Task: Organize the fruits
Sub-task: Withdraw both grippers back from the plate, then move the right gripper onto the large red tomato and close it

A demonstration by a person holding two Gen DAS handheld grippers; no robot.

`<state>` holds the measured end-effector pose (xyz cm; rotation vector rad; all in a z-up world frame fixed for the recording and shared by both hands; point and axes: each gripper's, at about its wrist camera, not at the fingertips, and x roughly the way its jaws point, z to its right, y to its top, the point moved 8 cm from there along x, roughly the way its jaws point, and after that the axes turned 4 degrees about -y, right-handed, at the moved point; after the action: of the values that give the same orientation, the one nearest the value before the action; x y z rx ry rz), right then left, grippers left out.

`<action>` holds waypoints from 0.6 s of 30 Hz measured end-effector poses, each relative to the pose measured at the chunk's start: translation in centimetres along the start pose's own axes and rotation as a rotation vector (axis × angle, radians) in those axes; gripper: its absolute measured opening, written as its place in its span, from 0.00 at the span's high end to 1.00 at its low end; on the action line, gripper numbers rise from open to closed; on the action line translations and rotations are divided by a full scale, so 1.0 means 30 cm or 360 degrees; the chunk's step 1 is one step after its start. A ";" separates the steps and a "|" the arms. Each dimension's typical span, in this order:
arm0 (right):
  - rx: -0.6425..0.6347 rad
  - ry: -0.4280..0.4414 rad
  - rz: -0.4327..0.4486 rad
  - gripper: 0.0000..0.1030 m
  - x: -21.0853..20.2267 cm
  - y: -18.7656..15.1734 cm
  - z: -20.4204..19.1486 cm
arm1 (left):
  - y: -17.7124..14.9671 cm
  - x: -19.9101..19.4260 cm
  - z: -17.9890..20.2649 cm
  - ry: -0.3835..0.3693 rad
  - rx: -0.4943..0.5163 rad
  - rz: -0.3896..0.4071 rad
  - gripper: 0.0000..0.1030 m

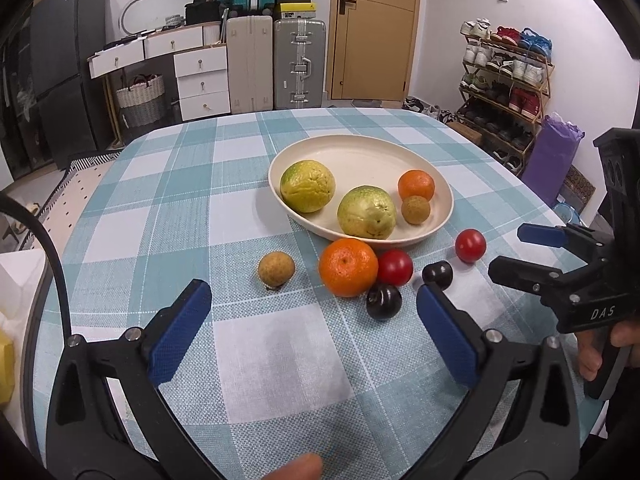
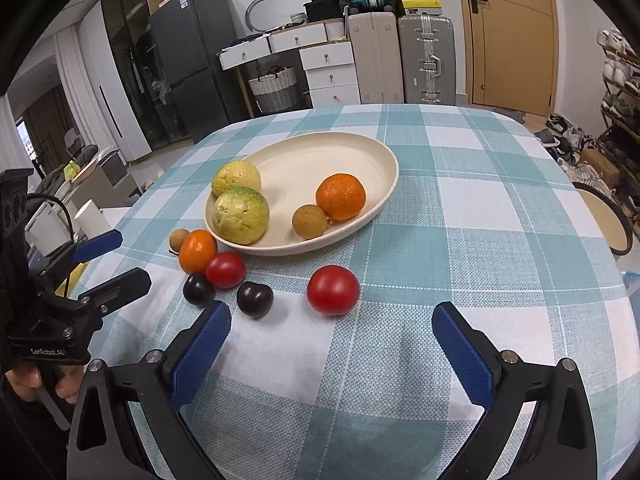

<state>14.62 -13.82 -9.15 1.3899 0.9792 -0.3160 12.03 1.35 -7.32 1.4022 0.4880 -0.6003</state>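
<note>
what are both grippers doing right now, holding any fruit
Left gripper: open, holding nothing.
Right gripper: open, holding nothing.

Behind the table with its teal-checked cloth [image 1: 168, 200] stand two hard suitcases [image 1: 276, 64] — one beige, one silver — side by side against the wall. A white chest of drawers [image 1: 202, 80] sits to their left, a woven basket [image 1: 141, 98] beside it, then a dark fridge [image 2: 188, 60]. A wooden door [image 1: 374, 28] is shut; a shoe rack [image 1: 504, 80] fills the right corner.
</note>
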 end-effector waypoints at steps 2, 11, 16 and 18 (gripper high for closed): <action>0.0000 0.0000 0.0001 0.00 0.002 0.001 0.006 | -0.003 0.008 -0.003 0.0006 -0.0002 -0.0005 0.01; -0.0003 0.0005 -0.0027 0.21 0.025 0.003 0.018 | -0.009 0.028 -0.014 -0.0004 -0.0041 -0.0016 0.01; 0.0003 0.0021 -0.0059 0.35 0.046 0.004 0.019 | -0.011 0.031 -0.004 -0.0012 -0.0021 -0.0017 0.01; 0.0012 0.0029 -0.0062 0.36 0.051 0.007 0.019 | -0.012 0.030 -0.002 -0.0006 -0.0016 -0.0015 0.01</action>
<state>15.90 -13.76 -10.19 1.3841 1.0217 -0.3369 12.49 1.30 -8.16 1.3898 0.4947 -0.6074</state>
